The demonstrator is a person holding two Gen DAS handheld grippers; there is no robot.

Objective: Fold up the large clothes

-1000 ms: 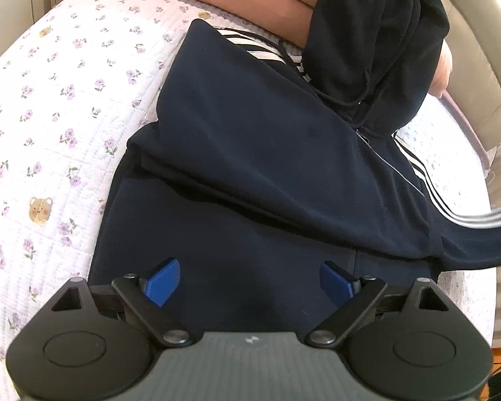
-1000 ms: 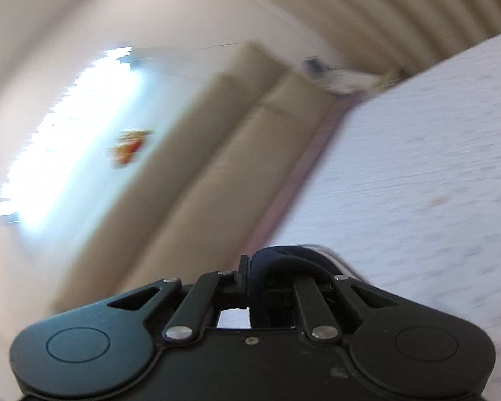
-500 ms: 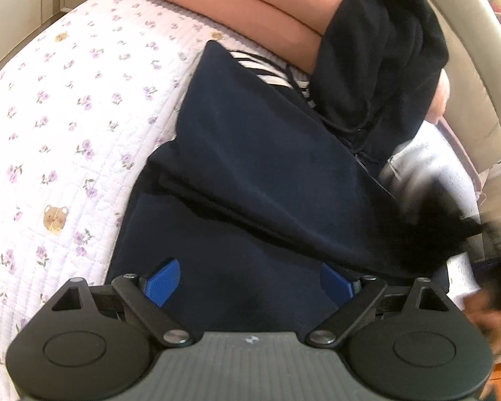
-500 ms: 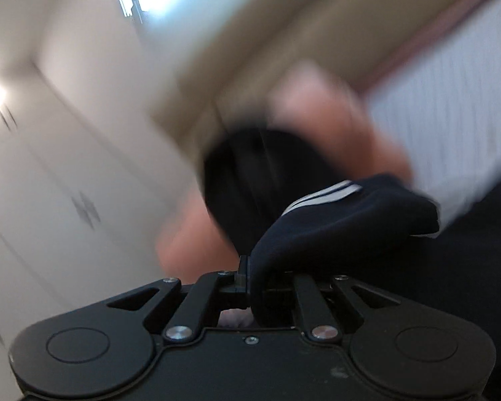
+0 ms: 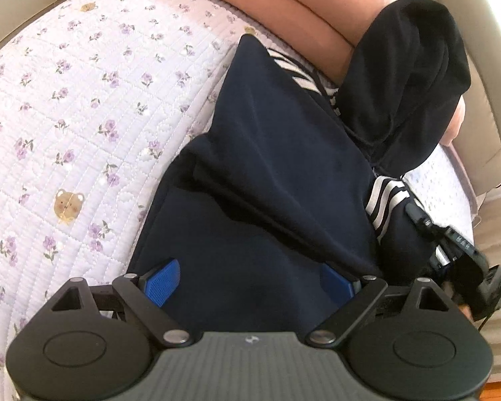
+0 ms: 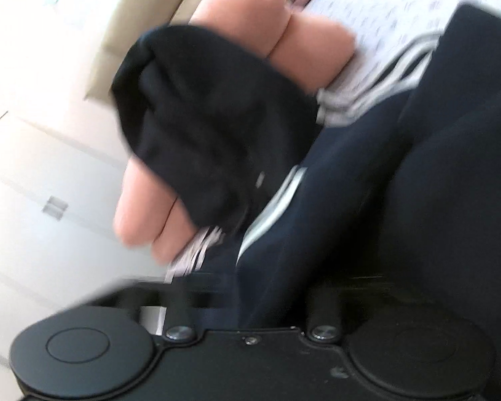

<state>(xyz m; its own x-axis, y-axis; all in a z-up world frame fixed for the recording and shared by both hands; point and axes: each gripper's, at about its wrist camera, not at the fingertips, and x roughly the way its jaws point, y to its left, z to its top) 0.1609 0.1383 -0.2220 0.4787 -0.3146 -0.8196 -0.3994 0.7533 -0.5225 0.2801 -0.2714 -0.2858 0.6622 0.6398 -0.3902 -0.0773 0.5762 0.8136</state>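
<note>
A navy hoodie (image 5: pixel 284 173) with white-striped sleeves lies on the flowered quilt (image 5: pixel 83 100), its black-looking hood (image 5: pixel 407 77) resting up against a pink roll. My left gripper (image 5: pixel 250 282) is open over the hoodie's lower part, blue pads (image 5: pixel 160 280) on either side of the cloth, not pressing it. My right gripper (image 5: pixel 415 214) comes in from the right, shut on the striped sleeve (image 5: pixel 384 200), which is folded in over the body. In the right wrist view the sleeve (image 6: pixel 277 200) runs out of the shut gripper (image 6: pixel 247 300), hiding its fingertips, with the hood (image 6: pixel 200 127) beyond.
A folded pink blanket or bolster (image 5: pixel 300 10) lies along the head of the bed, against a beige padded headboard (image 5: pixel 484 83). The quilt is bare to the left of the hoodie. White wardrobe doors (image 6: pixel 43 183) show in the right wrist view.
The right gripper has swung down and in from the right with the sleeve, laying it over the hoodie's right side. The left gripper has drifted slightly, still open over the hem.
</note>
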